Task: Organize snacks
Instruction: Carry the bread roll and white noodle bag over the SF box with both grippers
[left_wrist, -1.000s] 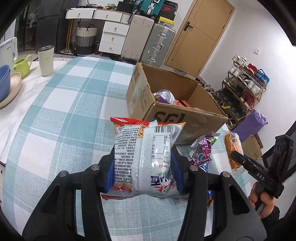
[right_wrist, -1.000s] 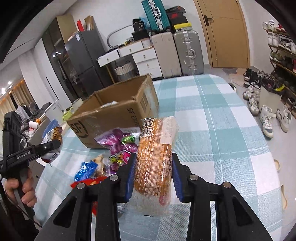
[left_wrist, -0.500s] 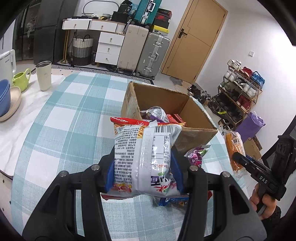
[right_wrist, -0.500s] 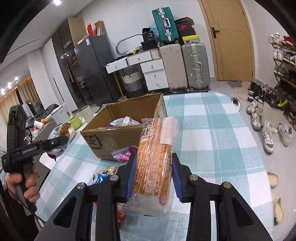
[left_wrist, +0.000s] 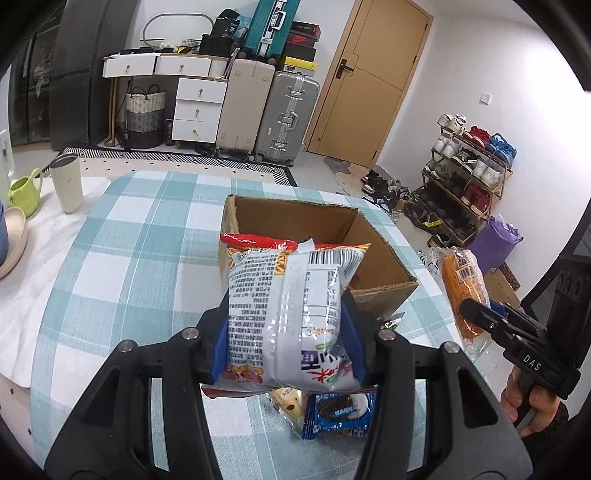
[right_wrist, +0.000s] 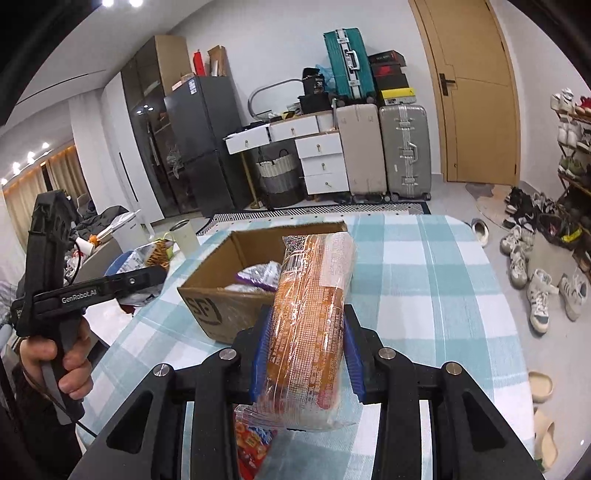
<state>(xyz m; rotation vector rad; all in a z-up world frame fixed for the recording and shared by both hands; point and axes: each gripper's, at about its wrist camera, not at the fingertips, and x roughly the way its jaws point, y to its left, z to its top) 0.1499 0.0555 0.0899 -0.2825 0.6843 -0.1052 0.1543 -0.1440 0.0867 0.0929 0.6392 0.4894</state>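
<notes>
My left gripper (left_wrist: 286, 341) is shut on a silver and red snack bag (left_wrist: 291, 310), held above the table just in front of the open cardboard box (left_wrist: 384, 266). My right gripper (right_wrist: 306, 350) is shut on an orange snack pack in clear wrap (right_wrist: 310, 314), held above the box's near corner (right_wrist: 207, 310). The box holds a purple and silver packet (right_wrist: 258, 275). The right gripper and its orange pack (left_wrist: 461, 291) also show at the right of the left wrist view. Loose snacks lie under the left gripper, among them a blue cookie pack (left_wrist: 340, 410).
The table has a teal checked cloth (left_wrist: 147, 240). A beige tumbler (left_wrist: 68, 182), a green mug (left_wrist: 24, 186) and stacked bowls (left_wrist: 11, 236) stand at its far left. Suitcases, drawers and a shoe rack (left_wrist: 469, 177) stand beyond the table. A red snack packet (right_wrist: 251, 439) lies under the right gripper.
Both grippers have risen and moved toward the box with their snacks held. The box's inside now shows from higher up in both views.
</notes>
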